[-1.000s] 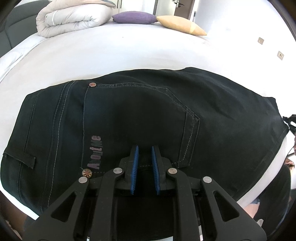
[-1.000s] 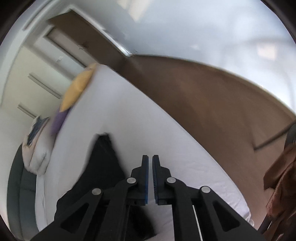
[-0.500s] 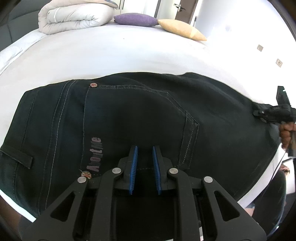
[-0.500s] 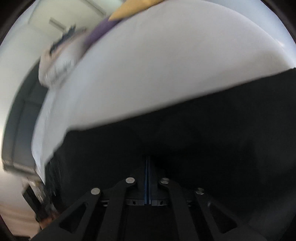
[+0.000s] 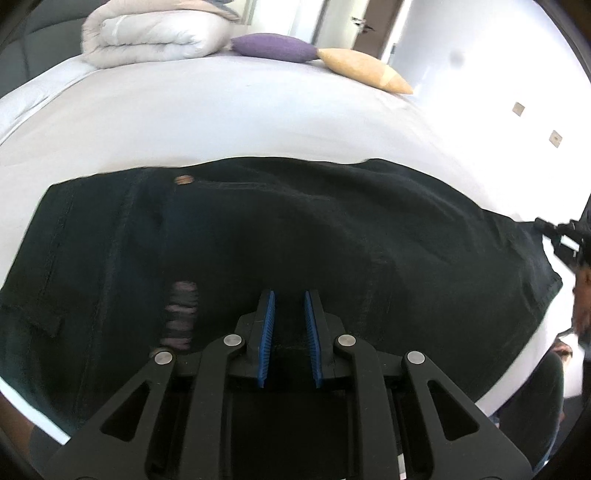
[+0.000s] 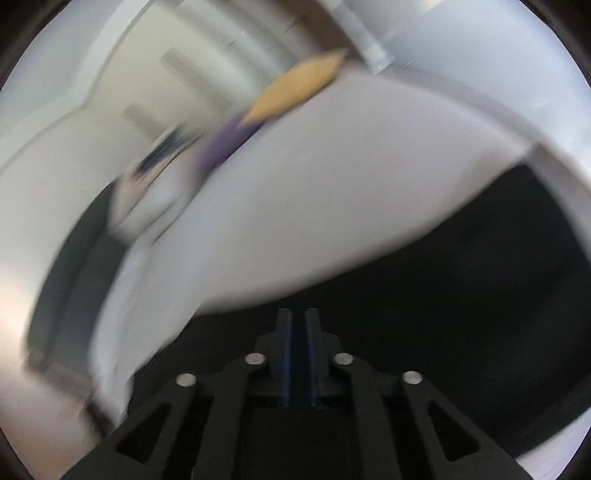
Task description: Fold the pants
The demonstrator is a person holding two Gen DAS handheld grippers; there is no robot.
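Note:
Black pants lie folded flat across the white bed, waistband end at the left, with a copper rivet and a pale logo showing. My left gripper hovers over their near edge, its blue pads a little apart and nothing between them. My right gripper is over the pants in a blurred view, its pads nearly together with a thin gap and no cloth seen between them. It also shows at the right edge of the left wrist view, by the pants' right end.
A folded white duvet, a purple pillow and a yellow pillow lie at the bed's far end. A grey headboard is at far left. The bed's near edge and dark floor lie at lower right.
My left gripper has pushed slightly forward over the pants, jaws slightly wider. My right gripper swung from facing the floor to over the pants' right end; its pads went from pressed together to a thin gap.

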